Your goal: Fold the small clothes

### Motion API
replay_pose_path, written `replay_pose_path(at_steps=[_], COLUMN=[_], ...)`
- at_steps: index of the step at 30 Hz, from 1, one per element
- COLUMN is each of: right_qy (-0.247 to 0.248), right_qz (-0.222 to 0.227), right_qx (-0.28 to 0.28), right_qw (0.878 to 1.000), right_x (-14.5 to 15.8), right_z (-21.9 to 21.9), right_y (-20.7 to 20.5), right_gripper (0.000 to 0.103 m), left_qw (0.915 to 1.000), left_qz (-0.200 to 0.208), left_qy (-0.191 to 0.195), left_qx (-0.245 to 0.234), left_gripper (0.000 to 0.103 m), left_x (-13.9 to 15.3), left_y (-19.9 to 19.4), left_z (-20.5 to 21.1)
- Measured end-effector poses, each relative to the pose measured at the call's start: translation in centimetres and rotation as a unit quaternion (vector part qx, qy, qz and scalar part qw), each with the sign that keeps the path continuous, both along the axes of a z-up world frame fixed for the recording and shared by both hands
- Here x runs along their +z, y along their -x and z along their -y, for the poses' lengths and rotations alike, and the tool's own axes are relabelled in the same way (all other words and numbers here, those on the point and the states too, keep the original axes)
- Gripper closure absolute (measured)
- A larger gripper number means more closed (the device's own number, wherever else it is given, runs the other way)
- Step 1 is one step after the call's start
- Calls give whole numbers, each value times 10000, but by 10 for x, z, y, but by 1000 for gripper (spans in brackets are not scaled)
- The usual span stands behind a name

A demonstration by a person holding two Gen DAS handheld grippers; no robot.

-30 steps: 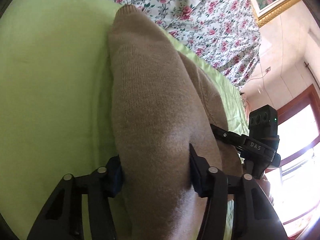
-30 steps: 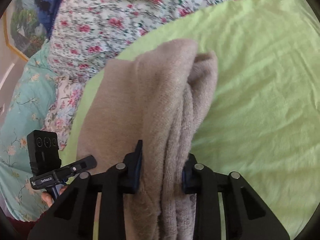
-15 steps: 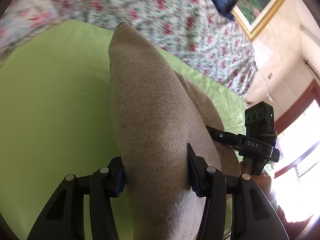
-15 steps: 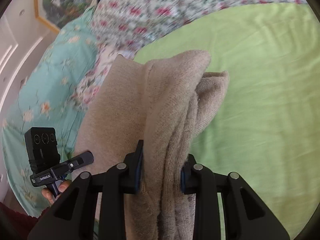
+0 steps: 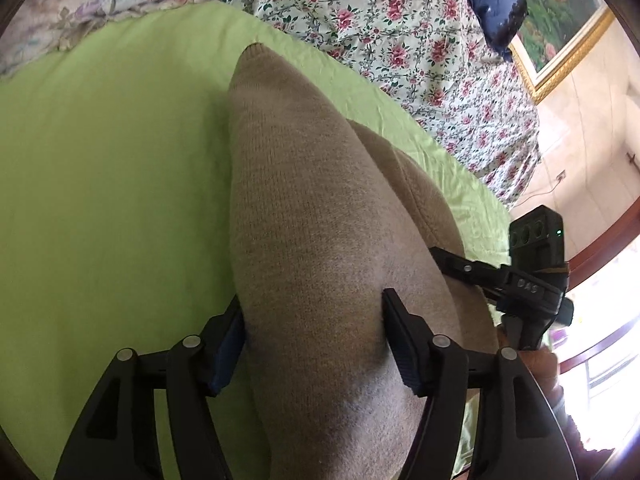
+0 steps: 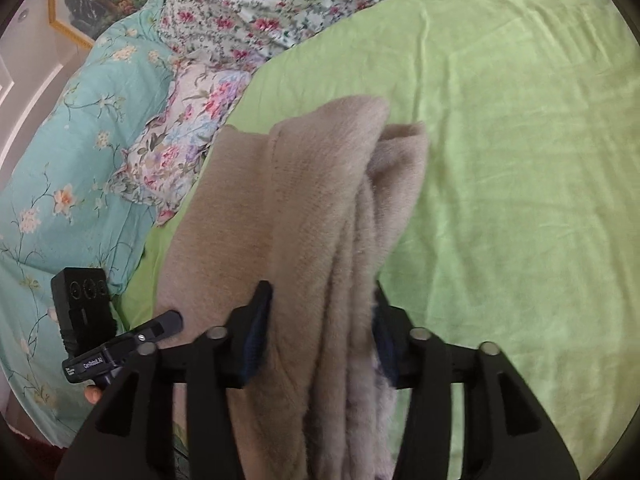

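A beige knit garment [image 5: 304, 216] is folded into a thick bundle and held up over the green sheet [image 5: 104, 184]. My left gripper [image 5: 314, 320] is shut on one end of it. My right gripper [image 6: 320, 312] is shut on the other end, where several folded layers [image 6: 320, 200] hang between the fingers. The far end of the garment droops toward the sheet [image 6: 520, 160]. Each gripper shows in the other's view: the right one [image 5: 532, 280] at the right edge, the left one [image 6: 100, 340] at the lower left.
A floral quilt [image 5: 400, 20] lies along the far side of the bed. A teal floral cover [image 6: 60, 160] and a floral pillow [image 6: 188, 128] lie to the left in the right wrist view. A framed picture [image 5: 560, 28] hangs on the wall. A bright window [image 5: 608, 340] is at right.
Both grippers, still shut on the garment, have lifted and tilted, so more of the quilt, pillow and picture shows. The garment's hold looks the same.
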State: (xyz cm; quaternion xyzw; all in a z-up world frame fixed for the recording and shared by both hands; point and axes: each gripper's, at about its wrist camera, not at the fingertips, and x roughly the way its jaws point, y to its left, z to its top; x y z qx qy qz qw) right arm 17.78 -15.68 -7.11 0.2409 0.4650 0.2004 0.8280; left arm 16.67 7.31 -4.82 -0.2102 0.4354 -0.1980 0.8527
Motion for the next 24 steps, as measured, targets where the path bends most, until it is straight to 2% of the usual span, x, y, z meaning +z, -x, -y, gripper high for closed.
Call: replay_pose_path(at_steps=[5, 8, 9, 10, 12, 13, 14, 15, 16, 19, 20, 24], right_qy=[27, -67, -25, 24, -11, -61, -87, -61, -20, -167, -144, 93], right_qz=[370, 511, 522, 521, 427, 316, 230, 217, 340, 949, 1000, 591], right_qx=[-504, -510, -480, -447, -417, -389, -339, -338, -408, -624, -681, -761], right_qw=[9980, 9974, 9975, 9976, 9982, 9987, 9991, 9992, 9986, 9934, 9925, 9953], right_x=[27, 40, 42, 43, 37, 32, 27, 27, 32, 55, 57, 30], right_z=[27, 29, 27, 23, 18, 14, 10, 8, 8, 18, 21, 26], right_y=[8, -5, -11, -19, -34, -43, -51, -52, -51, -34, -31, -38], right_gripper=[45, 45, 45, 45, 45, 49, 72, 87, 94, 94, 94, 94], left_qw=[9978, 9941, 9934, 9933, 9933, 9932, 9933, 9936, 9941, 9932, 9925, 9911], left_qz=[438, 732, 788, 826, 851, 832, 791, 744, 671, 623, 637, 522], left_qy=[-420, -671, -694, -688, -683, -722, -761, -778, -793, -934, -1005, -1202], left_qx=[252, 441, 457, 433, 376, 371, 354, 335, 307, 303, 296, 218], left_gripper=[39, 44, 51, 54, 55, 56, 57, 61, 65, 66, 66, 65], left_x=[30, 48, 52, 55, 57, 56, 53, 50, 47, 43, 43, 33], left_y=[8, 8, 7, 4, -1, -4, -8, -11, -15, -19, -19, -24], left_z=[-6, -7, -6, -5, -1, 2, 5, 7, 10, 16, 19, 26])
